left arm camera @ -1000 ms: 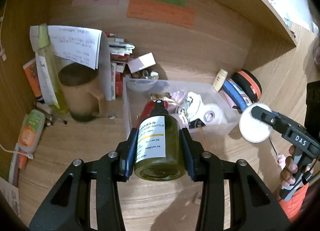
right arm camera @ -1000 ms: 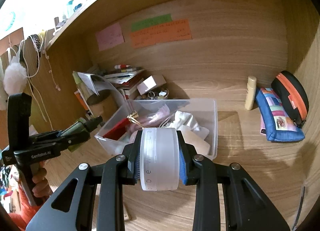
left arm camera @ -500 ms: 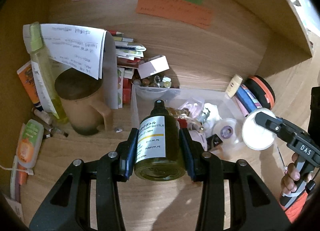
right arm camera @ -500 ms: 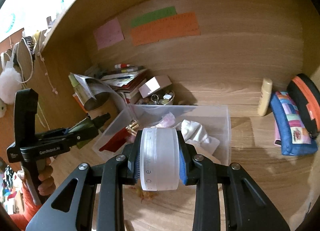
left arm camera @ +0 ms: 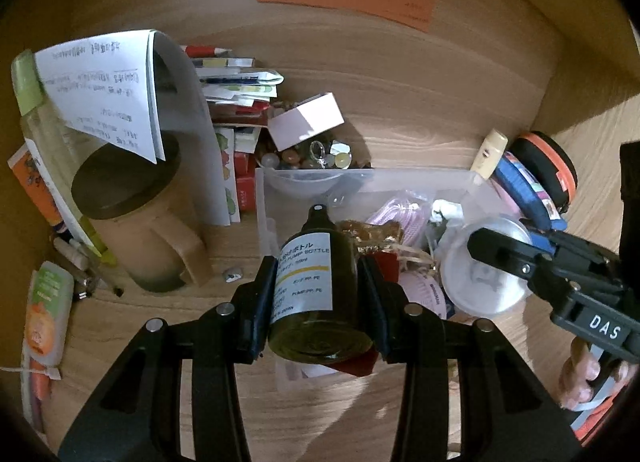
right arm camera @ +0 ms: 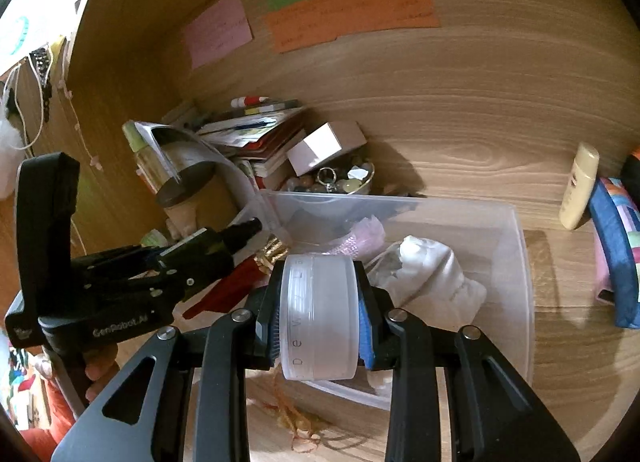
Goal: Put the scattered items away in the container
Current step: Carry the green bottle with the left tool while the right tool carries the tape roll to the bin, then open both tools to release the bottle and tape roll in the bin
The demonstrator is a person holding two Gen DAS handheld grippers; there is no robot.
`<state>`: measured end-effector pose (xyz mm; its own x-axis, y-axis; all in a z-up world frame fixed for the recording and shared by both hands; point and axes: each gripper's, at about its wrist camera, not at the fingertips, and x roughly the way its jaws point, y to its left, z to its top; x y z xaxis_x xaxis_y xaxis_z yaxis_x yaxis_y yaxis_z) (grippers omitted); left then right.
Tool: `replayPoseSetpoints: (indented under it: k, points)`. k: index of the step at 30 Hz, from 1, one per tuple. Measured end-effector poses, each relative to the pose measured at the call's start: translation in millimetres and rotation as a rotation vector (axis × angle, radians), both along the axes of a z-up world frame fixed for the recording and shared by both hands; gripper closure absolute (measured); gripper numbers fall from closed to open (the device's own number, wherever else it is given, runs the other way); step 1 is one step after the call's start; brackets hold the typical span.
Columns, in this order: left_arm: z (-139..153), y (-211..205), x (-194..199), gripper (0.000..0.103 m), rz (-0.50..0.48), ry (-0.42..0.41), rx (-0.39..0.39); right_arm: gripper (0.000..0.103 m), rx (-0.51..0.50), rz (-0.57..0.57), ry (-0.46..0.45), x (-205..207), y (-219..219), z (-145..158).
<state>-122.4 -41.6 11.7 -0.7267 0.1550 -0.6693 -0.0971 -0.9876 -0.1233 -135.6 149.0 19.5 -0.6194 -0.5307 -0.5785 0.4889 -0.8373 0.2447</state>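
Container (right arm camera: 516,246), a clear plastic bin on the wooden desk (right arm camera: 568,374), is seen already filled with a white cloth bundle (right arm camera: 428,274) and pink items; a dark green pump bottle (left arm camera: 316,294) is clamped between the pads of the left gripper (left arm camera: 318,290) above the bin's near left corner; a frosted white jar (right arm camera: 318,314) is gripped by the right gripper (right arm camera: 320,314) over the bin's near edge.

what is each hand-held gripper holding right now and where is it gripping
The left hand-held gripper clamps the dark green pump bottle across its labelled body. The right hand-held gripper clamps the frosted white jar by its flat ends.
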Motion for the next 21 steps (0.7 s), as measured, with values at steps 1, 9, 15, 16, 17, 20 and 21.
replayPoseSetpoints:
  k: [1, 9, 15, 16, 17, 20, 21]
  points:
    - [0, 0, 0, 0.062, -0.002, 0.005, -0.002, 0.076, -0.001, 0.000, 0.000, 0, 0, 0]
    - [2, 2, -1, 0.058, -0.009, 0.011, -0.021, 0.073, 0.048, -0.032, 0.018, 0, -6, -3]
    - [3, 3, 2, 0.042, -0.003, 0.019, -0.032, 0.069, 0.080, -0.027, 0.057, 6, -13, -2]
    - [4, 4, 3, 0.042, 0.000, 0.024, -0.041, 0.068, 0.082, -0.029, 0.063, 7, -13, -1]
    - [4, 5, 4, 0.040, 0.002, 0.027, -0.051, 0.067, 0.088, -0.035, 0.072, 9, -13, 0]
    - [6, 9, 7, 0.034, -0.002, 0.029, -0.059, 0.062, 0.094, -0.043, 0.087, 13, -11, 5]
    - [7, 10, 9, 0.034, -0.006, 0.030, -0.062, 0.059, 0.093, -0.042, 0.091, 15, -11, 7]
